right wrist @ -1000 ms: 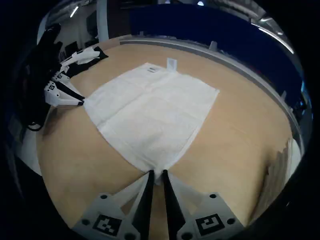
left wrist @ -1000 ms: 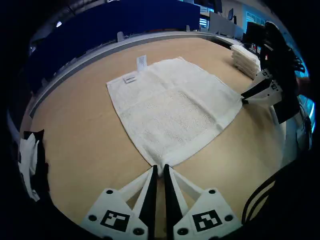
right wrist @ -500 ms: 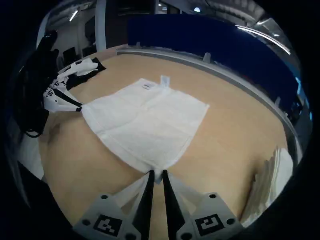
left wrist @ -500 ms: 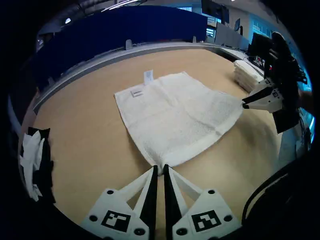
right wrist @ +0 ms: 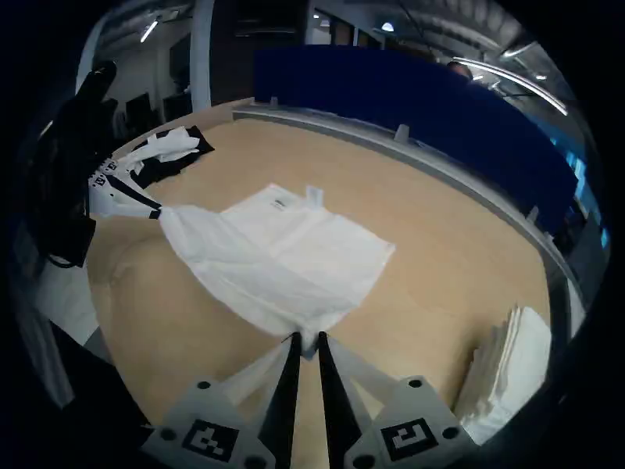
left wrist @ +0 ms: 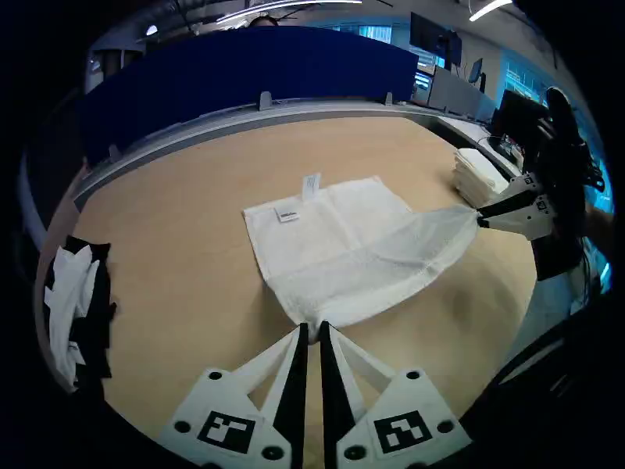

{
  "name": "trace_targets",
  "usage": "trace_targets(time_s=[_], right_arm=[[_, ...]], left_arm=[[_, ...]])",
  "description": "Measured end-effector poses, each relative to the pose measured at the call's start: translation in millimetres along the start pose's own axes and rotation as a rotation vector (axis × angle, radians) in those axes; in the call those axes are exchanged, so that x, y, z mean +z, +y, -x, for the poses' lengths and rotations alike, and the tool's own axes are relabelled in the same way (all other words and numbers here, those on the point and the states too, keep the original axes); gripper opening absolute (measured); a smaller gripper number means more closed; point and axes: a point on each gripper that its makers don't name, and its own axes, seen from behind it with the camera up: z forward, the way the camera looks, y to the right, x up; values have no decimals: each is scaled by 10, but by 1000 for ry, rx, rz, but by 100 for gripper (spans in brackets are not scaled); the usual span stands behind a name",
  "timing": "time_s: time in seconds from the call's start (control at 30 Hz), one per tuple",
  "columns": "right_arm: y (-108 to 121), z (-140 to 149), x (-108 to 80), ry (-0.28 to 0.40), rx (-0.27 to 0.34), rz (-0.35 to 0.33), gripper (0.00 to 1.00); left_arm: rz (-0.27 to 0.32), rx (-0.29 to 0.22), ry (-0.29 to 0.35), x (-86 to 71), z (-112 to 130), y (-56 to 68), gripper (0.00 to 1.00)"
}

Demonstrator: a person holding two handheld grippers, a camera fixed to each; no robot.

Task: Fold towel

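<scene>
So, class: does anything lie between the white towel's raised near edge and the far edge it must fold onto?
Nothing visible. The far half of the white terry towel lies flat on the light wooden table, bearing only its own small tags; the stack of folded white towels sits well off to the side.

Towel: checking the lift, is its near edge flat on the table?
No, the towel hangs above the table along its near edge, stretched between the left gripper and the right gripper.
</scene>
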Motion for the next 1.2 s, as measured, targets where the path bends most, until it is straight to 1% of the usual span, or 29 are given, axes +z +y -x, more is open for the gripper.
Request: trace_targets(time_s=[0.2, 0.3, 0.47, 0.57, 0.77, 1.0, 1.2], right_arm=[[-27, -47, -171, 1, -1, 3, 16], [-55, -48, -234, -2, 3, -2, 16], [-106, -40, -313, -3, 12, -10, 16], [-116, -22, -323, -8, 15, -15, 16], [-102, 1, -296, -16, 17, -17, 16], [-36, -41, -220, -21, 13, -16, 16], [74, -114, -114, -24, 2, -4, 16]], left_arm=[[18, -42, 3, -189, 0, 119, 10], [22, -57, 2, -254, 19, 170, 10], [22, -80, 5, -345, 43, 217, 10], [22, -88, 7, -366, 45, 226, 10], [16, -90, 12, -331, 8, 204, 10], [4, -84, 16, -225, -70, 156, 10], [2, -102, 19, -116, -164, 94, 10]])
